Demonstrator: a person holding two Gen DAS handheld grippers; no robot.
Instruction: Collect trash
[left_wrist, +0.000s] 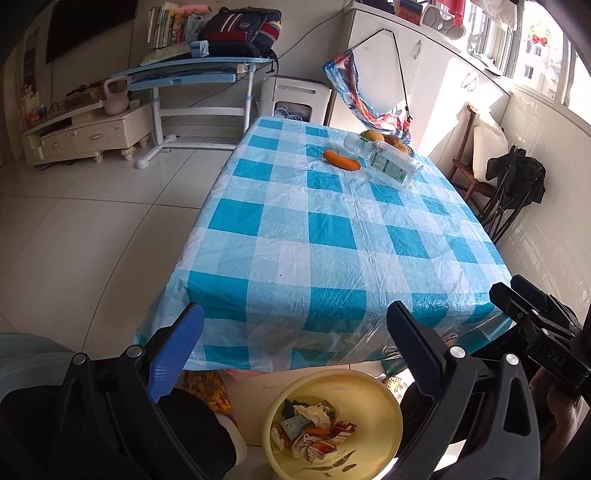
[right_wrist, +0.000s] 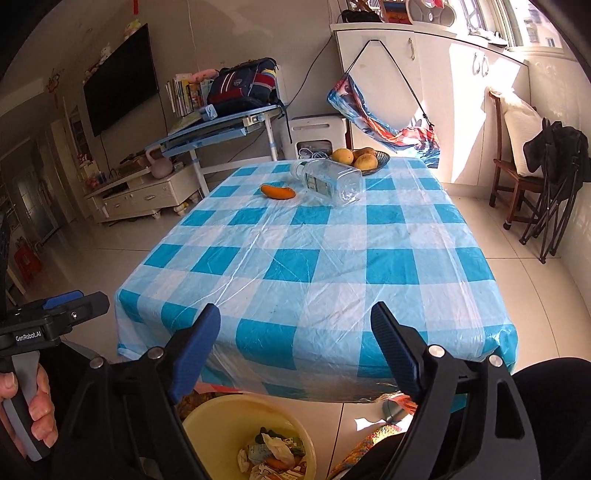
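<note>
- Both the left gripper (left_wrist: 295, 343) and the right gripper (right_wrist: 295, 343) are held with fingers (left_wrist: 177, 354) spread wide and nothing between them, above the yellow basin (left_wrist: 384, 402) of crumpled wrappers (left_wrist: 314, 428) on the floor.
- A drop appears finished; the next pick is judged to be the clear plastic bottle (right_wrist: 328, 181), lying on its side at the bench's (right_wrist: 317, 266) far end beside the fruit bowl (right_wrist: 382, 160).
- A long reach past the orange peel-like piece (right_wrist: 277, 191) is called for.
- "GenRobot.AI" is read on the left gripper's body, "DAS" on the right's; the bottle label is illegible.
</note>
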